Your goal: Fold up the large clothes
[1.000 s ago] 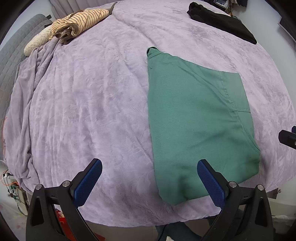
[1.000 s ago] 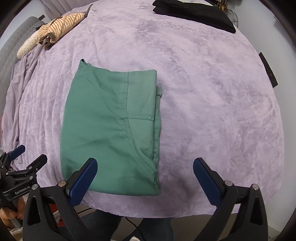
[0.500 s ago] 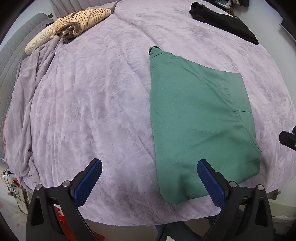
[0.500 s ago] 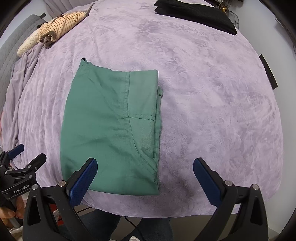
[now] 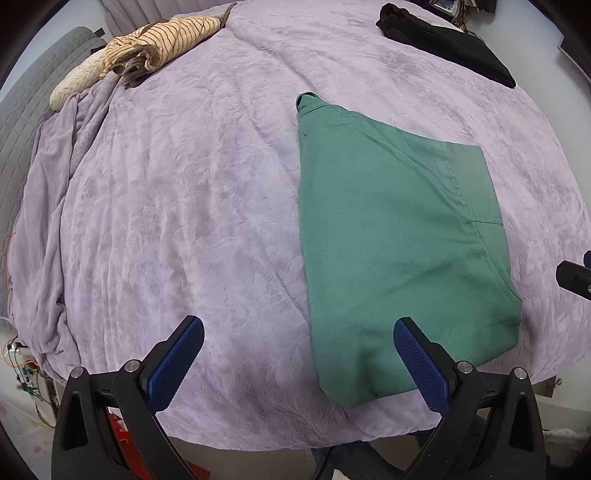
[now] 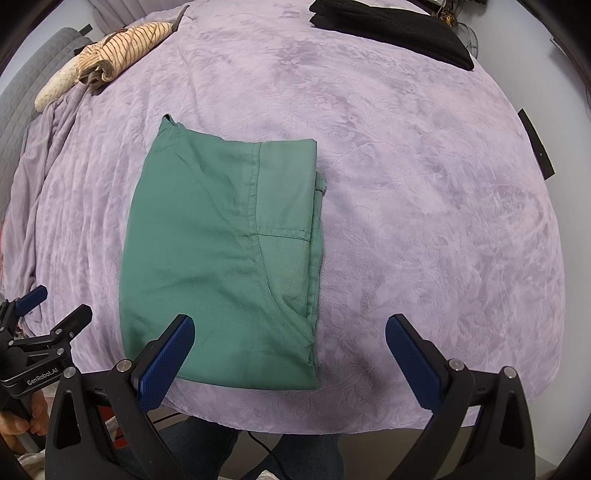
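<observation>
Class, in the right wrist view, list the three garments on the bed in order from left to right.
striped garment → green garment → black garment

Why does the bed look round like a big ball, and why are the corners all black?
Both wrist views use a fisheye lens: it bends the flat purple blanket into a dome and leaves dark corners. In the right wrist view the green garment stays sharp, with soft shadows under the open right tongs; the left tongs are open too.
</observation>
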A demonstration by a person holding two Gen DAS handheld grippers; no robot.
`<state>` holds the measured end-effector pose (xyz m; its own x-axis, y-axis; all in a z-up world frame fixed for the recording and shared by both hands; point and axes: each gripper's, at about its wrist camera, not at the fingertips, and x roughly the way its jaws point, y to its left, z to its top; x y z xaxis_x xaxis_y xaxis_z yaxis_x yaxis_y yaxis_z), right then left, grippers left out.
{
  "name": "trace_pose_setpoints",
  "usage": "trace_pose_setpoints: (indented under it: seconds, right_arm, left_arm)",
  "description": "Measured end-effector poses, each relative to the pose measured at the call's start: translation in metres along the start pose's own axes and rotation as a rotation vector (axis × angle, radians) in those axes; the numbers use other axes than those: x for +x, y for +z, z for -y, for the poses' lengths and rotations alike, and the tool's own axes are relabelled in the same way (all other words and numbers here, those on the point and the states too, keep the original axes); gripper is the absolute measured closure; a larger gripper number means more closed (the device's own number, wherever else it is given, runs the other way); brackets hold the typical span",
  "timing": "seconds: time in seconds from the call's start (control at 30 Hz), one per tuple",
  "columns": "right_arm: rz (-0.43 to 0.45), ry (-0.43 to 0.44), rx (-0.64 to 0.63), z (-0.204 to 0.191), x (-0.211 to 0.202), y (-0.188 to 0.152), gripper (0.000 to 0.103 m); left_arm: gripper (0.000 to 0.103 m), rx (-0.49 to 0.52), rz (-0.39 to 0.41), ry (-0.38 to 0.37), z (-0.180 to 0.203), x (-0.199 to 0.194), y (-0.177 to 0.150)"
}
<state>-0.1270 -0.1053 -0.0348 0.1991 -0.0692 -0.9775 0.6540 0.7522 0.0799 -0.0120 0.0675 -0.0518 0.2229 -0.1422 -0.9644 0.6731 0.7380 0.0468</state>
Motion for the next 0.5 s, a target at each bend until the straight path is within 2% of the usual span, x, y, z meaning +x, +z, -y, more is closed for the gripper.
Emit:
trace_pose_setpoints:
  seconds: [0.5]
  right_arm:
    - [0.001,-0.001,0.001,-0.0012,0.0003,-0.0005,0.000]
  left_arm:
    - [0.000,0.000,-0.001,0.000,0.0005,0.0004,0.0005]
